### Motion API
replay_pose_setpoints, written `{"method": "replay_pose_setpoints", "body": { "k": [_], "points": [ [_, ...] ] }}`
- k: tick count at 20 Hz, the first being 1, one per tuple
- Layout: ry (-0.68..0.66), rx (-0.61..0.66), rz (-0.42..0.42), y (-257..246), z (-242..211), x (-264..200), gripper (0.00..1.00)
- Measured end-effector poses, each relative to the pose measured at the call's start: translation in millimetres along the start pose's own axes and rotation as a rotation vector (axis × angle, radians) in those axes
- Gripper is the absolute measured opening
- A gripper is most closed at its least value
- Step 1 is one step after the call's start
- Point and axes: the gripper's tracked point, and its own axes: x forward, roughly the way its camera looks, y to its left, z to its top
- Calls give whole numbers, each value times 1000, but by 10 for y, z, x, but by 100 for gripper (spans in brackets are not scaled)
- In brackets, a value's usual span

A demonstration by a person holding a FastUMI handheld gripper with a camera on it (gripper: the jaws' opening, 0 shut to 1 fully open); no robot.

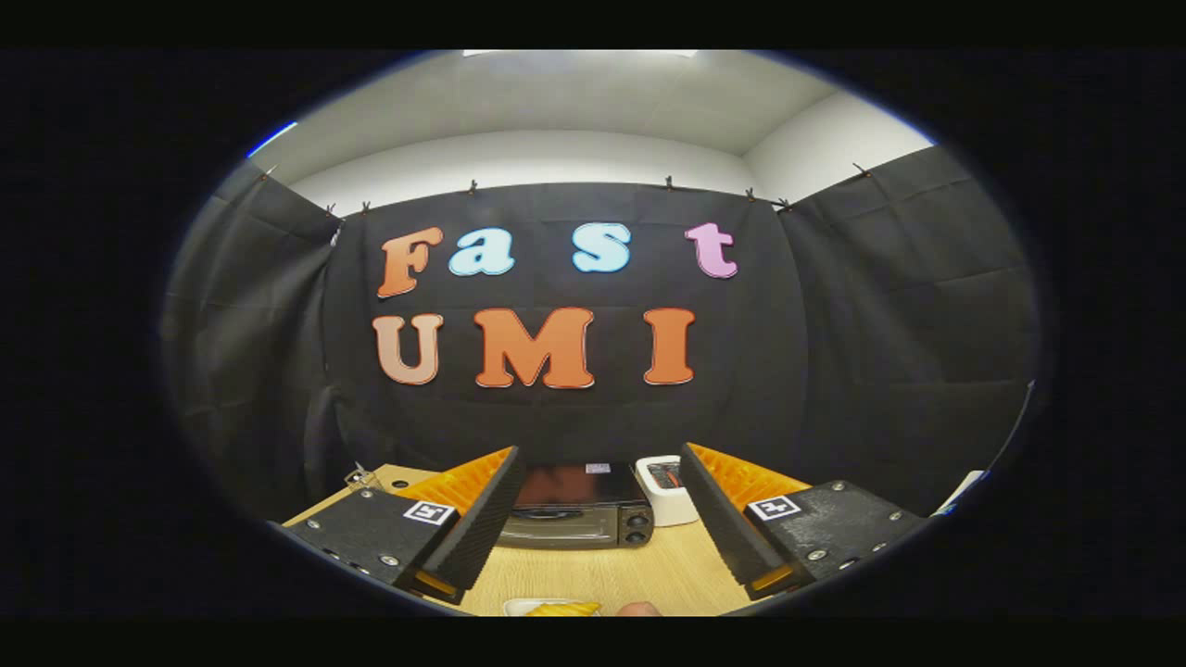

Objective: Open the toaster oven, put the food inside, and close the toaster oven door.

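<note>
The tongs (598,514), fingers spread wide and holding nothing, hover above a wooden table (649,574) and face a toaster oven (579,514) that sits between and beyond the fingertips, its door closed. A small white appliance (665,489) stands just beside the oven on its right. Below the fingers, nearest the camera, a piece of yellow food (562,609) lies on a white plate (519,605), with something rounded, too little of it visible to identify, just beside it. The oven looks rigid and heavy enough to stay put; its door is best taken along the top edge and pulled down. The food seems light and soft, asking for a gentle pinch across its middle
</note>
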Motion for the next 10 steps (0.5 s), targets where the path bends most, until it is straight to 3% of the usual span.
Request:
{"method": "replay_pose_setpoints", "body": {
  "k": [10],
  "points": [
    [45,-5,-17,32,-247,212,99]
  ]
}}
